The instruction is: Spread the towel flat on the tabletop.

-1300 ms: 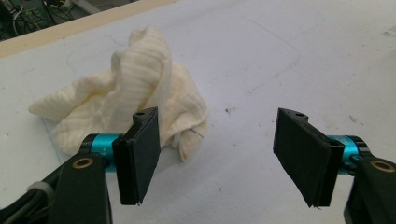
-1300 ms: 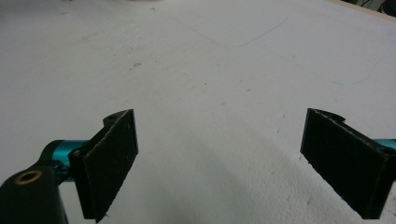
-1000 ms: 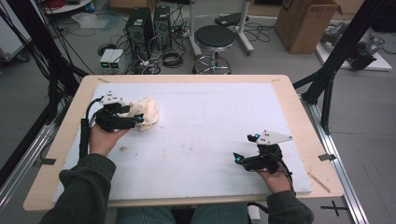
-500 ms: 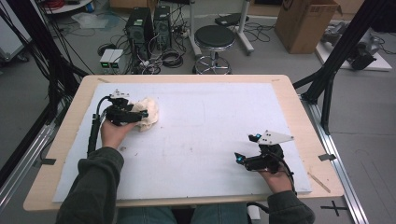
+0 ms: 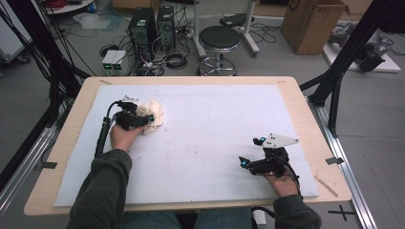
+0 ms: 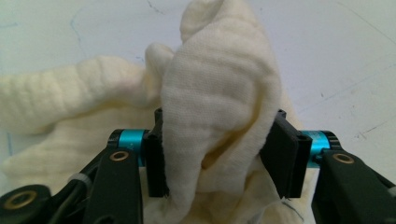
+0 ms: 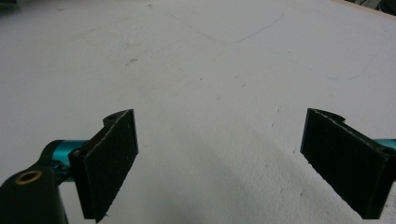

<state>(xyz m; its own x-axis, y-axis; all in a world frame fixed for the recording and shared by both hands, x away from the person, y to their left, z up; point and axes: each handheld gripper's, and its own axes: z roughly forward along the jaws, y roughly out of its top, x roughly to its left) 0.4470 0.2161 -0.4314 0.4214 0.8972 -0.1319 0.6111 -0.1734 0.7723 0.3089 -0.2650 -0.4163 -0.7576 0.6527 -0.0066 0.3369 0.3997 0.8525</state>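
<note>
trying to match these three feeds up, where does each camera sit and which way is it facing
High view: above the person's side, looking forward and down on the table; both forearms, left gripper on the cream cloth, right gripper.
Left gripper view: rides the left gripper, looking along its jaws, which have just been closing on a fold of the cloth and press it.
Right gripper view: rides the right gripper, jaws open over the white sheet.
Shared: cloth in high and left gripper views.

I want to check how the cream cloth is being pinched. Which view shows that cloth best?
The left gripper view: a raised fold of the cream cloth stands close up between the left gripper jaws, which have just been closing onto it. The high view shows the cloth small, partly behind that gripper.
</note>
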